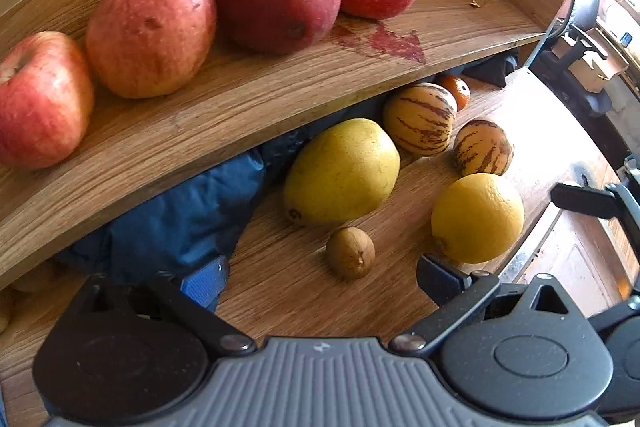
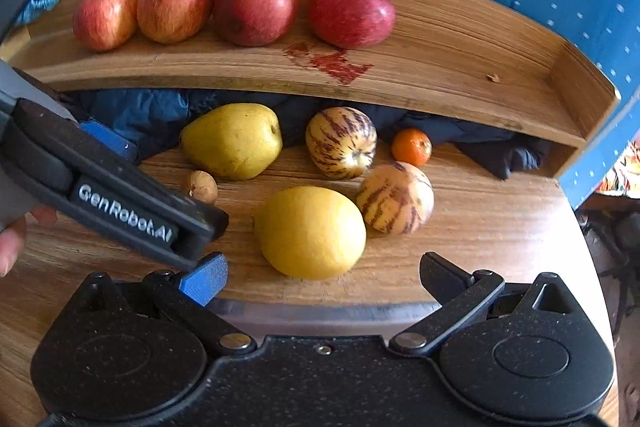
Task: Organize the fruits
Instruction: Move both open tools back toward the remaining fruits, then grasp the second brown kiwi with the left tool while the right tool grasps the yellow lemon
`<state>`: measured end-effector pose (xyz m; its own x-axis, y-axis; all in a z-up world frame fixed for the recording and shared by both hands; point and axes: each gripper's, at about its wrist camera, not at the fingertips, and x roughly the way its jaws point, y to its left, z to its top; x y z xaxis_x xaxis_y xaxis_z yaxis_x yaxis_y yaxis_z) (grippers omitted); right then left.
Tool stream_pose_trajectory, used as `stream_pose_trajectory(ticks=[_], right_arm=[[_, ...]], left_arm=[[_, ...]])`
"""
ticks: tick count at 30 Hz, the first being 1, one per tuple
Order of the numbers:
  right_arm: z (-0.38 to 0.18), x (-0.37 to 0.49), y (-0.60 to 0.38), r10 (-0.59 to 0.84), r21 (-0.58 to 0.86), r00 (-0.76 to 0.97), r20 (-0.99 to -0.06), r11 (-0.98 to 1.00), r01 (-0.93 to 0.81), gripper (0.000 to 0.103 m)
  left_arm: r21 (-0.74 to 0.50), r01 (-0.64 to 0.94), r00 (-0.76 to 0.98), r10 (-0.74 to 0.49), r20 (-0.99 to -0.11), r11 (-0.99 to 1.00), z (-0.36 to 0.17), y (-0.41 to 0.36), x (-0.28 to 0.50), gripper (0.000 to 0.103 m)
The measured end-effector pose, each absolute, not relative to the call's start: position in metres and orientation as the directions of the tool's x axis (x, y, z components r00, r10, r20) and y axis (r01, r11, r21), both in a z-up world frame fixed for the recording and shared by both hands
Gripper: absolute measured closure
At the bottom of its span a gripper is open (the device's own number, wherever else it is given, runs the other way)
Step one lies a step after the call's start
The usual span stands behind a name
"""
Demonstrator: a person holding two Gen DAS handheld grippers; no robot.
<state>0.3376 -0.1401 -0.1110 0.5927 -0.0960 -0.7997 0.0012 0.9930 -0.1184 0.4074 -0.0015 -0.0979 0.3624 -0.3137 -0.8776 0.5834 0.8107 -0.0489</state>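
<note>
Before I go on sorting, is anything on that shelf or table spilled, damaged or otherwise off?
Yes: a dark red stain marks the wooden shelf just below the rightmost apple, like dried juice. A small brown crumb lies further right. The fruit itself looks intact.

I see four apples [image 2: 236,9] in a row along the raised shelf [image 2: 440,67], toward its left end; below and in front, on the table [image 2: 500,235], the pear [image 2: 234,141] lies at the left with the small nut [image 2: 203,186] just before it; right of the pear sits one striped melon [image 2: 341,143], the tangerine [image 2: 411,147] further right; the second striped melon [image 2: 395,203] lies nearer me, touching the lemon [image 2: 311,231] on its left; cloth [image 2: 152,115] is bunched under the shelf, behind the pear.
</note>
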Motion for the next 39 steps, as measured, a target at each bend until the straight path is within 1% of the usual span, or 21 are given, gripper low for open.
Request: stream_pose_trajectory(ticks=[2,4,6,7,9,10,11,15,16,18,19,21,22,23,24,30,39], right_arm=[[-0.112,0.342,-0.138,-0.099,-0.131,0.593,-0.799,0.991,-0.010,0.004],[-0.114,0.345,-0.136,-0.101,-0.140,0.592,-0.800,0.990,-0.020,0.007],[-0.116,0.347,-0.135,-0.104,-0.148,0.591,-0.800,0.989,-0.026,0.013],[-0.116,0.348,-0.135,-0.105,-0.150,0.591,-0.800,0.988,-0.027,0.014],[-0.117,0.350,-0.135,-0.106,-0.151,0.591,-0.800,0.988,-0.028,0.018],[-0.118,0.350,-0.135,-0.106,-0.153,0.591,-0.799,0.988,-0.030,0.019],[-0.118,0.350,-0.134,-0.107,-0.156,0.592,-0.798,0.987,-0.032,0.020],[-0.120,0.354,-0.134,-0.113,-0.166,0.588,-0.801,0.985,-0.037,0.025],[-0.121,0.355,-0.135,-0.115,-0.169,0.587,-0.801,0.985,-0.037,0.026],[-0.121,0.357,-0.135,-0.114,-0.169,0.587,-0.801,0.985,-0.040,0.029],[-0.122,0.357,-0.135,-0.113,-0.169,0.587,-0.801,0.985,-0.042,0.031],[-0.122,0.357,-0.133,-0.107,-0.167,0.591,-0.800,0.985,-0.047,0.037],[-0.122,0.357,-0.132,-0.104,-0.165,0.594,-0.798,0.985,-0.050,0.038],[-0.122,0.357,-0.131,-0.108,-0.170,0.595,-0.796,0.984,-0.050,0.038],[-0.122,0.356,-0.131,-0.110,-0.175,0.598,-0.794,0.983,-0.051,0.038],[-0.120,0.344,-0.134,-0.121,-0.170,0.611,-0.783,0.985,-0.023,0.039],[-0.099,0.304,-0.151,-0.169,-0.138,0.648,-0.742,0.985,0.099,0.039]], left_arm=[[-0.063,0.587,0.358,-0.329,-0.874,0.807,-0.098,-0.002,0.407,0.002],[-0.078,0.587,0.358,-0.345,-0.868,0.806,-0.099,-0.001,0.408,0.005],[-0.090,0.590,0.356,-0.359,-0.863,0.802,-0.098,0.000,0.408,0.011],[-0.093,0.592,0.355,-0.362,-0.862,0.801,-0.098,0.000,0.409,0.013],[-0.100,0.589,0.353,-0.367,-0.861,0.802,-0.098,0.003,0.409,0.020],[-0.102,0.587,0.355,-0.368,-0.859,0.803,-0.098,0.004,0.409,0.021],[-0.103,0.587,0.360,-0.373,-0.855,0.803,-0.097,0.005,0.409,0.024],[-0.098,0.604,0.366,-0.385,-0.847,0.791,-0.096,0.006,0.408,0.039],[-0.095,0.607,0.368,-0.386,-0.846,0.789,-0.096,0.006,0.408,0.040],[-0.098,0.613,0.363,-0.389,-0.847,0.784,-0.095,0.005,0.408,0.049],[-0.100,0.615,0.359,-0.391,-0.847,0.782,-0.095,0.005,0.408,0.051],[-0.103,0.618,0.354,-0.393,-0.849,0.779,-0.094,0.004,0.407,0.062],[-0.107,0.620,0.351,-0.396,-0.849,0.777,-0.095,0.004,0.407,0.065],[-0.113,0.617,0.349,-0.399,-0.848,0.779,-0.095,0.004,0.406,0.072],[-0.114,0.611,0.352,-0.398,-0.847,0.784,-0.095,0.004,0.405,0.074],[-0.106,0.608,0.372,-0.400,-0.838,0.787,-0.092,0.005,0.398,0.075],[-0.103,0.656,0.360,-0.431,-0.827,0.747,-0.079,-0.010,0.378,0.075]])
